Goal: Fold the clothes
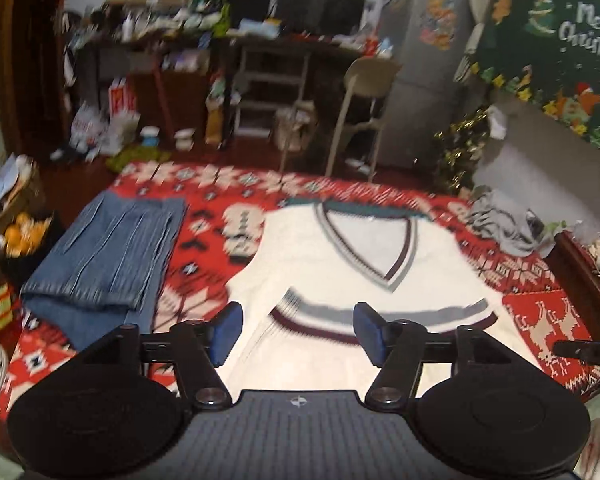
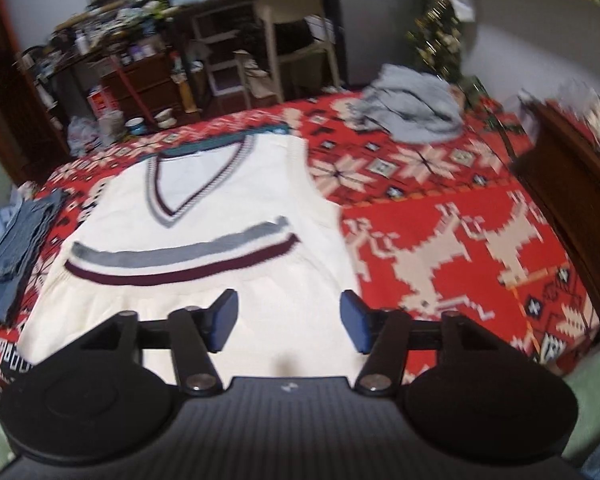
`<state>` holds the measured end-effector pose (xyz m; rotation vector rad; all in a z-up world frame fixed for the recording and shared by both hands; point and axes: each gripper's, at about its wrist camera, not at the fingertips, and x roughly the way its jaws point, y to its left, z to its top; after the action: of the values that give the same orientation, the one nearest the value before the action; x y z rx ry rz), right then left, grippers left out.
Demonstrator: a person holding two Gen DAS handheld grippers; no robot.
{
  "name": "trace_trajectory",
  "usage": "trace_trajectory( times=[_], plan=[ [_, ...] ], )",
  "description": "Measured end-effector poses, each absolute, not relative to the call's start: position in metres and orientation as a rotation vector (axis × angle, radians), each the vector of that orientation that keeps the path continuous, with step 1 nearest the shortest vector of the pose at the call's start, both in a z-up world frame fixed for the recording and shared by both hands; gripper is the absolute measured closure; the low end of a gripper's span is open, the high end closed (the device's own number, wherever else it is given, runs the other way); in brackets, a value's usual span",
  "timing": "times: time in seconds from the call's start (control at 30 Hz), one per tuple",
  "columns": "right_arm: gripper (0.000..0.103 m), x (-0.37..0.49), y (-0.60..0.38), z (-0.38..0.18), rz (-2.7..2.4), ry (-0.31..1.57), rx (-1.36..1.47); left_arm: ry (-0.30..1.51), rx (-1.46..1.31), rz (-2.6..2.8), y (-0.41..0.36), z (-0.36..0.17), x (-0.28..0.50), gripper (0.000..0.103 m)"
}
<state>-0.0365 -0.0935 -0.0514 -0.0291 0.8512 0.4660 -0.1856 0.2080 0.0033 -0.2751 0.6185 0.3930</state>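
White sleeveless V-neck vest (image 1: 340,264) spread flat, neckline to the top of the frame, across the centre of the red patterned blanket (image 1: 548,320), with folded jeans (image 1: 104,256) at left and a crumpled grey garment (image 2: 412,112) at upper right. Left gripper (image 1: 298,330) and right gripper (image 2: 290,322) both spread wide, holding nothing, poised over the striped hem at lower centre. Judged as the start of this garment's fold: lower, clamp the hem edge at each side, then carry it toward the neckline.
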Motion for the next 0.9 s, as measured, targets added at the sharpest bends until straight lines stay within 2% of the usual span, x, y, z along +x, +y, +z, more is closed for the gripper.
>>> trace_trajectory(
  times=[0.07,0.3,0.47,0.6,0.77,0.83,0.9],
  plan=[
    [0.026,-0.043,-0.083,-0.047,0.490,0.830,-0.047,0.596,-0.250,0.407,0.202,0.002,-0.181,0.032],
    [0.001,-0.055,-0.055,-0.034,0.500,0.778,-0.078,0.608,-0.220,0.483,0.188,-0.009,-0.156,0.023],
    [0.001,-0.051,-0.040,-0.030,0.412,0.725,-0.148,0.651,-0.178,0.538,0.185,-0.013,-0.135,0.017],
    [0.001,-0.042,-0.038,-0.034,0.384,0.691,-0.150,0.657,-0.115,0.555,0.180,-0.023,-0.129,0.016],
    [0.001,-0.036,-0.026,-0.047,0.385,0.626,-0.284,0.624,-0.093,0.585,0.178,-0.039,-0.125,0.015],
    [0.001,-0.033,-0.018,-0.054,0.415,0.639,-0.315,0.640,-0.084,0.569,0.178,-0.044,-0.121,0.007],
    [0.001,-0.029,-0.011,-0.062,0.443,0.642,-0.324,0.682,-0.079,0.519,0.181,-0.049,-0.114,0.005]
  ],
)
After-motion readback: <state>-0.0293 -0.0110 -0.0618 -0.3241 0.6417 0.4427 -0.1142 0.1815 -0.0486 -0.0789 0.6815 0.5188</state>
